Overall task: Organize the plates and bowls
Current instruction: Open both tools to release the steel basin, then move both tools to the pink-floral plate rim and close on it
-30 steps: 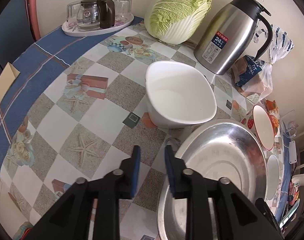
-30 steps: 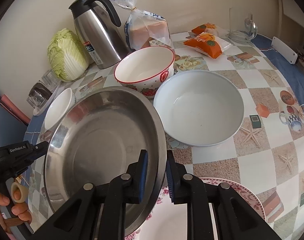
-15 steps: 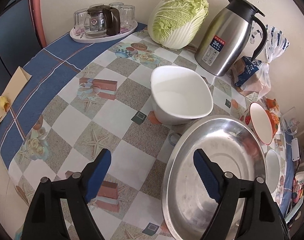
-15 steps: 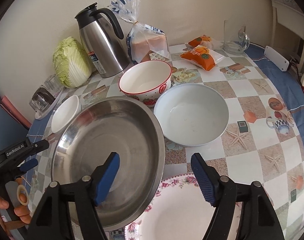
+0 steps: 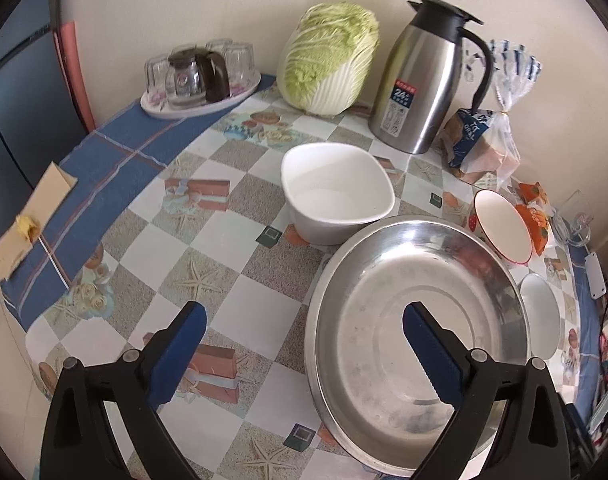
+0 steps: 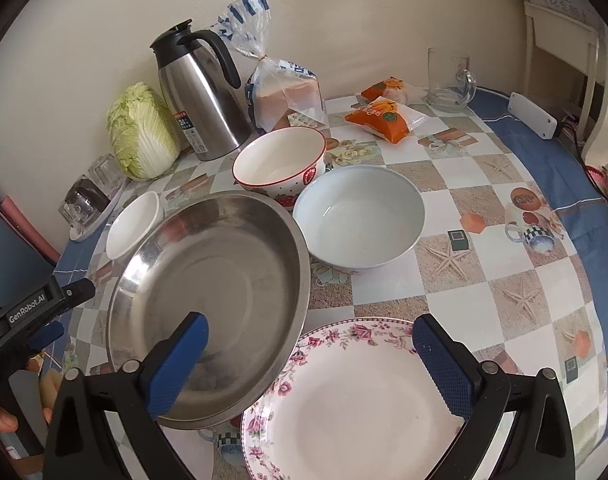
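A: Both grippers w/ jaws just swung wide, nothing held; left gripper point(image 5: 304, 344) straddles near rim of steel basin point(image 5: 416, 316), right gripper point(image 6: 312, 354) above where basin overlaps floral plate point(image 6: 356, 400)

B: Risk? Basin looks propped on plate edge – a nudge could skid it into white bowl point(image 6: 360, 216) just beyond
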`<state>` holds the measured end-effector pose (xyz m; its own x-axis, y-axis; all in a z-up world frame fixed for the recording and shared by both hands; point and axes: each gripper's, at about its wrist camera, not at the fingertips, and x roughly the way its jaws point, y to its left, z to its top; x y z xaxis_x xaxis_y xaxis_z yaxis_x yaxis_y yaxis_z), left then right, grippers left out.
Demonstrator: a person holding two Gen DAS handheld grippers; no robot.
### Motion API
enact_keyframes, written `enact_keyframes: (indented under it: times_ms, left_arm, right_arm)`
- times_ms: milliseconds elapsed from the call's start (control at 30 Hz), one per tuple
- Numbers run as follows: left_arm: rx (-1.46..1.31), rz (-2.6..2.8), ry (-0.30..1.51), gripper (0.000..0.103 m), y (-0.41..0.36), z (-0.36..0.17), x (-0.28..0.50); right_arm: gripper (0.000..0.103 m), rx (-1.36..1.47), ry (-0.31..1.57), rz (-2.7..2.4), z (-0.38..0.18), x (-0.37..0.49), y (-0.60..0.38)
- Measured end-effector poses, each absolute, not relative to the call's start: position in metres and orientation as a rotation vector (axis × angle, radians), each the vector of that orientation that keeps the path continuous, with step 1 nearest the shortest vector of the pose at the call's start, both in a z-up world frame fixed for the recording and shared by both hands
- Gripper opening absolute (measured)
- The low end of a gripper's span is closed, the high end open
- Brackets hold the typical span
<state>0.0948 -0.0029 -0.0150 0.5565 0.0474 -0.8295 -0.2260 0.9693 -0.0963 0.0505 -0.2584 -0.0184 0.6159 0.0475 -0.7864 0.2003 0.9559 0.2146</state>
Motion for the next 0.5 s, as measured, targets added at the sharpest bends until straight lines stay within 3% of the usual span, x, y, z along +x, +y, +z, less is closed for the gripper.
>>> enact_keyframes:
  times_ms: [500]
  left_arm:
    - [-0.189, -0.077, 0.963, 0.099, -0.057, 0.003, 0.061]
  right_arm:
    - [0.103, 0.351, 0.896, -0.176, -0.009, 0.007, -0.303]
